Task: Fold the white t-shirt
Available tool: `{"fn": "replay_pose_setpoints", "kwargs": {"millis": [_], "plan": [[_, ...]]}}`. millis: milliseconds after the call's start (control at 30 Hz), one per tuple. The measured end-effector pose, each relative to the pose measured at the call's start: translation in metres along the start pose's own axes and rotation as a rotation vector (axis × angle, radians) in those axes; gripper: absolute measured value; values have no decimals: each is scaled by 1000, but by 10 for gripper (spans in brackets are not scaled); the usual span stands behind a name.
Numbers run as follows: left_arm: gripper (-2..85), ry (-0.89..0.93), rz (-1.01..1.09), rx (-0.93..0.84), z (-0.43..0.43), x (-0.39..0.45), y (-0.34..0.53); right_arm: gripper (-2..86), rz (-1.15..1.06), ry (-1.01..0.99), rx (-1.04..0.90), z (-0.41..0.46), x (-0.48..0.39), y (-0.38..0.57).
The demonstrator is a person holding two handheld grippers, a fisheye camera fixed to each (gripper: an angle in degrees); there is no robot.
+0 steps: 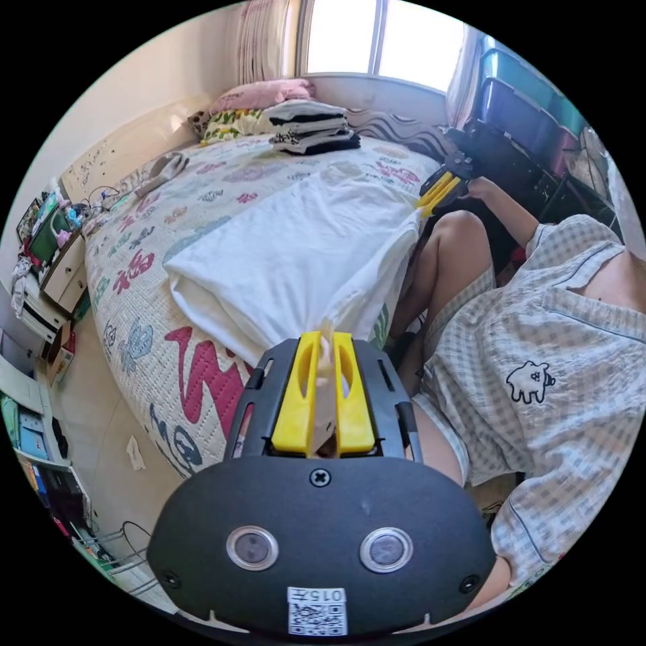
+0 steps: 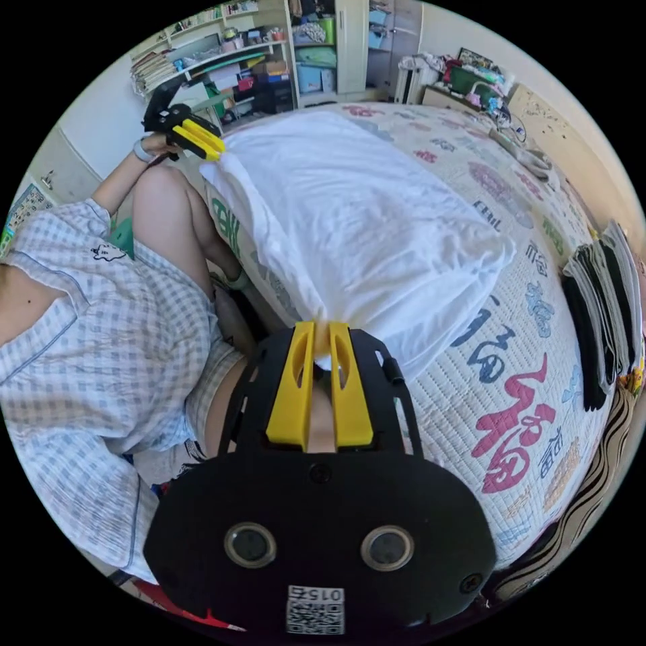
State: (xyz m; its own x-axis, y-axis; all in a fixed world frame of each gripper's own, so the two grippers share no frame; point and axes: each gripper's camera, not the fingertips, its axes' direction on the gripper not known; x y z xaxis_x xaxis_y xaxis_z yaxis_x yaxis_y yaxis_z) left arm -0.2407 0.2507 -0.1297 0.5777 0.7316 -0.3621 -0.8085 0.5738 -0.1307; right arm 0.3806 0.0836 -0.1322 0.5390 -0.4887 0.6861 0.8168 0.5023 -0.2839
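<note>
One bed with a quilted cover printed in pink and blue characters (image 1: 134, 269) carried one white cotton t-shirt (image 1: 303, 256), folded double and lying along the bed's near edge. One stack of folded black-and-white clothes (image 1: 313, 128) sat by the pillows near the window. The two yellow-jawed grippers each pinched a corner of the shirt at that edge: the left gripper (image 1: 323, 350) and the right gripper (image 2: 321, 343). The right gripper view added cluttered shelves (image 2: 222, 60) beyond the bed's far end.

Bedroom w/ quilted bed (image 1: 134, 269), bright window (image 1: 377, 40) at far end, cluttered shelves (image 2: 222, 60), pale floor (image 1: 87, 431).
</note>
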Motion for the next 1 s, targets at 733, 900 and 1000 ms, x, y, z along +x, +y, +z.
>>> {"fn": "replay_pose_setpoints", "kwargs": {"millis": [733,900,1000], "plan": [[141,173,-732,231,-24,-247,-33,126,640,-198,284,9,203,-11],[117,102,-635,100,-16,-250,-63,70,562,-293,256,18,209,-12],[51,200,-578,91,-14,-256,-66,52,538,-308,288,16,215,-5]]}}
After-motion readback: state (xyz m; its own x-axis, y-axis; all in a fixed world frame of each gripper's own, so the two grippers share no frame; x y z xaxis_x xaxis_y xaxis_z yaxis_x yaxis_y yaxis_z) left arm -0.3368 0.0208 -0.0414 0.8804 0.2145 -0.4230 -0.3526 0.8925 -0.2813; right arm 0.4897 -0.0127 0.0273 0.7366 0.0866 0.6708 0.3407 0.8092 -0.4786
